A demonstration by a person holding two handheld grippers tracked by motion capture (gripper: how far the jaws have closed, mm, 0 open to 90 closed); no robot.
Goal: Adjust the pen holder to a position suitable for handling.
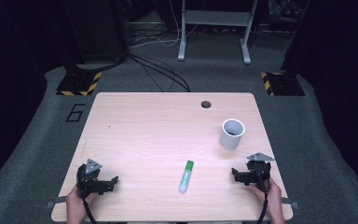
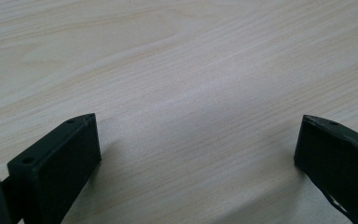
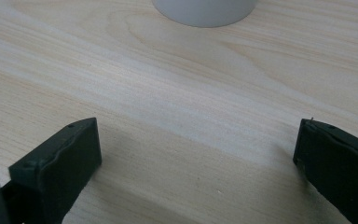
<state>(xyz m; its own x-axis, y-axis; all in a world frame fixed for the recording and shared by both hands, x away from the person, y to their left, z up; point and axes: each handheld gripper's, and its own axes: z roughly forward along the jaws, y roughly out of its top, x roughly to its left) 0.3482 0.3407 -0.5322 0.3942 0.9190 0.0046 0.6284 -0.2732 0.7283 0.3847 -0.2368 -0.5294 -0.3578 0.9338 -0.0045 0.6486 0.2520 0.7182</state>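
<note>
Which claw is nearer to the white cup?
Right. The right claw sits just in front of the white cup, near the table's right edge; the left claw is far across at the near left corner.

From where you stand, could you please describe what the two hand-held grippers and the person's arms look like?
Both are black, blocky tools. The left hand-held gripper and the right hand-held gripper each carry a grey three-cornered plate on top and trail a black cable back past the wrist. Up close, the jaws are flat matte-black slabs with angled tips and small holes on their top edges. The forearms are bare, with no sleeves in sight.
</note>
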